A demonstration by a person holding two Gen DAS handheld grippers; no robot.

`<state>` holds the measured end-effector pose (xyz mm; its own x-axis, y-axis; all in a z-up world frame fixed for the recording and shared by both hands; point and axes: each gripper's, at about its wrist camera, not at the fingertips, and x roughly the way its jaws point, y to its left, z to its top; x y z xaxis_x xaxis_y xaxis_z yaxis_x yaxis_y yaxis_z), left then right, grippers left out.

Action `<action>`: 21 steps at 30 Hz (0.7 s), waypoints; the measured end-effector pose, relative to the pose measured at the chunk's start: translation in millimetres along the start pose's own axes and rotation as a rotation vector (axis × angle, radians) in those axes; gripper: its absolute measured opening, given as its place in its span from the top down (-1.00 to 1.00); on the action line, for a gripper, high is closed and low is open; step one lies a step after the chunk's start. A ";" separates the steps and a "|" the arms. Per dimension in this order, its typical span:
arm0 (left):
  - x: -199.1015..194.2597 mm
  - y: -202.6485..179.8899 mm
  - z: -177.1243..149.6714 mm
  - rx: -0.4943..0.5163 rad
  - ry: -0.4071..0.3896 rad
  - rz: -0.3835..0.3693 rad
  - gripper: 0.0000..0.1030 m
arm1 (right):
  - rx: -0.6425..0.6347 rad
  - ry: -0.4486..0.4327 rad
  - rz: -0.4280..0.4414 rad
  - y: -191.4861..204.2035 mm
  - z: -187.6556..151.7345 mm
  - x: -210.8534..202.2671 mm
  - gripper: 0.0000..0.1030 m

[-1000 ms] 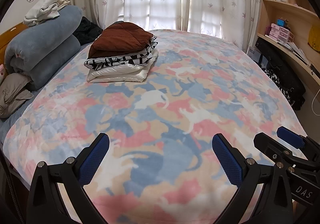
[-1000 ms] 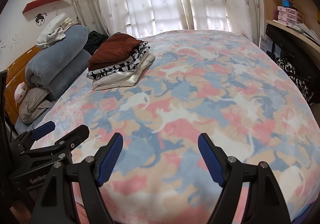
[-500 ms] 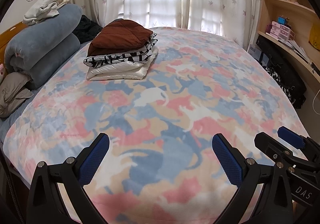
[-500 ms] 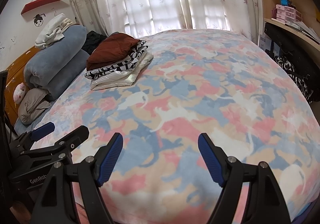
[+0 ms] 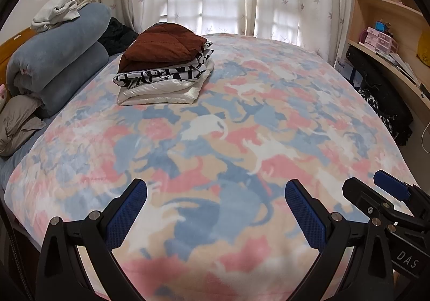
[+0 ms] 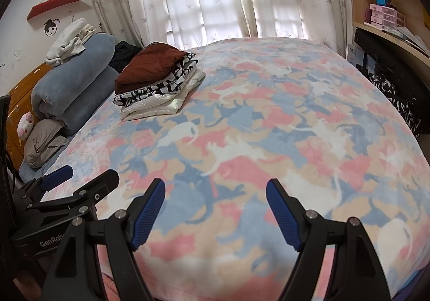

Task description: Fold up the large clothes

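A stack of folded clothes lies on the far left of the bed: a brown garment on top, a black-and-white one under it, a cream one at the bottom. It also shows in the right wrist view. My left gripper is open and empty over the near edge of the bed. My right gripper is open and empty beside it. Each gripper shows in the other's view: the right one, the left one.
The bed is covered by a pink, blue and white cat-print blanket. Rolled blue bedding with white clothes on top sits at the left by the headboard. A dark bag and wooden shelves stand at the right.
Both grippers have moved forward a little and tilted, so the stack looks nearer and lower in the views. Both stay open.
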<state>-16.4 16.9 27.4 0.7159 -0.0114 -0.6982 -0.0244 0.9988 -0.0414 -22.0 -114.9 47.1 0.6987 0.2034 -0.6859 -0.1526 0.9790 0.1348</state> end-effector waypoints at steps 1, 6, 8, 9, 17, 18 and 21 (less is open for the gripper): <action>0.1 -1.0 1.1 0.001 -0.001 0.000 -0.98 | 0.000 -0.001 0.000 -0.6 0.4 0.6 -0.51; 0.7 -0.1 0.5 0.002 0.001 0.000 -0.98 | 0.001 -0.002 0.001 -1.0 0.7 1.4 -0.51; 1.1 1.2 -1.1 0.001 0.003 0.001 -0.98 | 0.001 -0.001 0.000 -1.3 0.7 1.6 -0.51; 1.5 2.2 -3.2 0.001 0.004 0.001 -0.98 | 0.002 0.000 0.001 -0.4 -0.1 0.7 -0.51; 1.8 3.0 -2.2 0.002 0.006 -0.001 -0.98 | 0.002 0.000 0.000 -0.5 0.1 1.5 -0.51; 2.3 4.5 -4.7 0.002 0.007 -0.001 -0.98 | 0.002 -0.001 0.002 -1.9 0.9 2.5 -0.51; 2.5 3.4 -3.0 0.002 0.006 0.000 -0.98 | 0.005 0.002 0.004 -1.1 0.3 1.4 -0.51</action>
<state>-16.8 20.1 23.4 0.7114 -0.0121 -0.7027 -0.0228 0.9989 -0.0403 -20.7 -115.7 46.2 0.6970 0.2073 -0.6865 -0.1522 0.9783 0.1408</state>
